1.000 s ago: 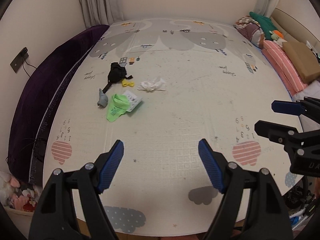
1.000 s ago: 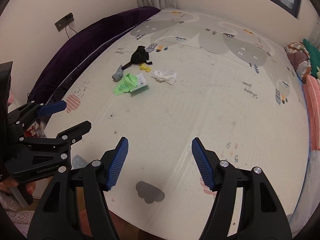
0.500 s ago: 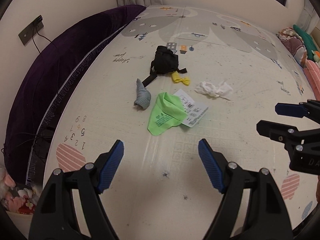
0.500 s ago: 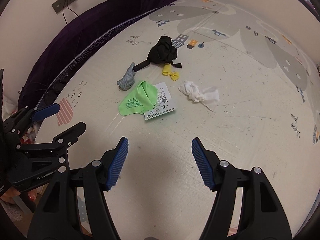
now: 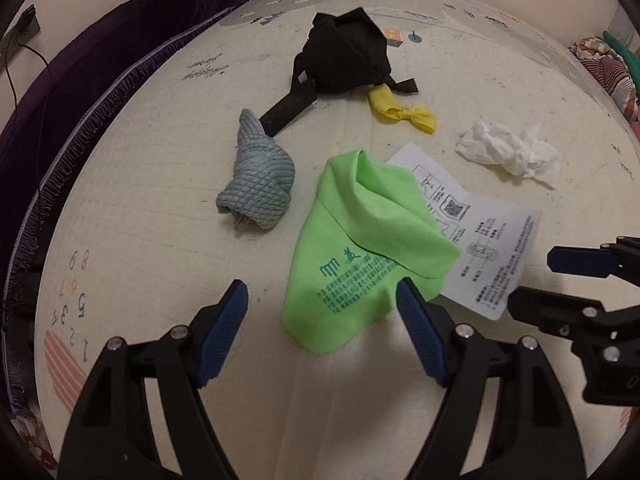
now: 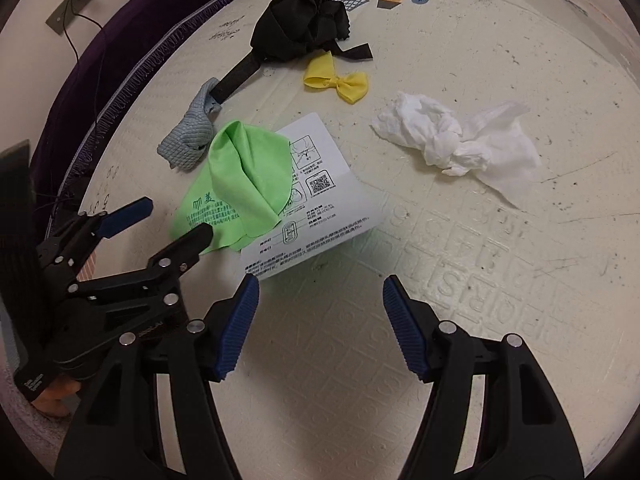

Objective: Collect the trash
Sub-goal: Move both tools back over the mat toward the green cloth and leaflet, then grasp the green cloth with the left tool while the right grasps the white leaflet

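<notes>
Several pieces of trash lie on the cream play mat (image 5: 160, 240). A green cloth (image 5: 360, 248) partly covers a white printed leaflet (image 5: 488, 232). A grey mesh rag (image 5: 260, 184), a black pouch with a strap (image 5: 344, 56), a yellow scrap (image 5: 400, 114) and a crumpled white tissue (image 5: 508, 150) lie around them. My left gripper (image 5: 322, 324) is open and empty, just short of the green cloth's near edge. My right gripper (image 6: 320, 320) is open and empty, just short of the leaflet (image 6: 312, 196), with the tissue (image 6: 452, 140) ahead to the right.
A purple cushion (image 5: 80, 92) runs along the mat's left edge under a wall socket (image 6: 72, 6). Striped bedding (image 5: 608, 72) lies at the far right. The mat (image 6: 480, 280) stretches bare to the right of the pile.
Both grippers have moved forward and down toward the pile, which now looms large. Both stay open. The trash has not moved.
</notes>
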`<state>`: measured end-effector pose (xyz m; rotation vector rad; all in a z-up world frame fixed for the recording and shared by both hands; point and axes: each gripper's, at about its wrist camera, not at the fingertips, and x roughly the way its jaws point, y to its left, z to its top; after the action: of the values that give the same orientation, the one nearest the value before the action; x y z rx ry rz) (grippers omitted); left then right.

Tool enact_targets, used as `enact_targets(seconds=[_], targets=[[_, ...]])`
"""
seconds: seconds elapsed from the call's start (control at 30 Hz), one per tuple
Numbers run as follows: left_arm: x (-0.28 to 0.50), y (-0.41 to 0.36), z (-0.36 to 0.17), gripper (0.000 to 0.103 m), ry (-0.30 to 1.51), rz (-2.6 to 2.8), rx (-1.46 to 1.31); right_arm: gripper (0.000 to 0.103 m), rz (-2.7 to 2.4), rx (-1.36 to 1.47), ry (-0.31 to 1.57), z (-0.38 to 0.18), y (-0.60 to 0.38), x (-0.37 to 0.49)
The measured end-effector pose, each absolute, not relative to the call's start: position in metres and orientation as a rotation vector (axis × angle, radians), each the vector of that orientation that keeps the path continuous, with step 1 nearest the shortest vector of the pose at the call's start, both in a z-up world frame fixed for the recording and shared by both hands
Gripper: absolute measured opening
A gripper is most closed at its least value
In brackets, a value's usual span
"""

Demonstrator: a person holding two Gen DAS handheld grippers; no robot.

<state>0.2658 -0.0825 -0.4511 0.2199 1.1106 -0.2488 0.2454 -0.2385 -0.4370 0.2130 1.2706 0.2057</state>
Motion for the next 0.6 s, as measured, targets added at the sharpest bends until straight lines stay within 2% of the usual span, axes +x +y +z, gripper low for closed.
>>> enact_targets(seconds=[0.07, 0.13, 0.3, 0.5, 0.6], targets=[[0.272, -0.080, -0.465, 0.069, 1.128, -0.260, 0.214, 0.063, 0.216, 0.229, 1.262, -0.441, -0.238, 0.251], [0.274, -0.079, -0.466, 0.069, 1.097, -0.274, 0.209, 0.059, 0.227, 0.243, 1.255, -0.443, -0.238, 0.257], [0.281, -0.080, -0.461, 0.057, 1.089, -0.311, 0.203, 0.059, 0.272, 0.286, 1.231, -0.434, -0.236, 0.266], [0.297, -0.083, -0.461, 0.035, 1.087, -0.328, 0.197, 0.059, 0.292, 0.340, 1.253, -0.435, -0.233, 0.274], [0.299, -0.088, -0.460, 0.016, 1.080, -0.353, 0.215, 0.059, 0.287, 0.359, 1.263, -0.439, -0.231, 0.279]])
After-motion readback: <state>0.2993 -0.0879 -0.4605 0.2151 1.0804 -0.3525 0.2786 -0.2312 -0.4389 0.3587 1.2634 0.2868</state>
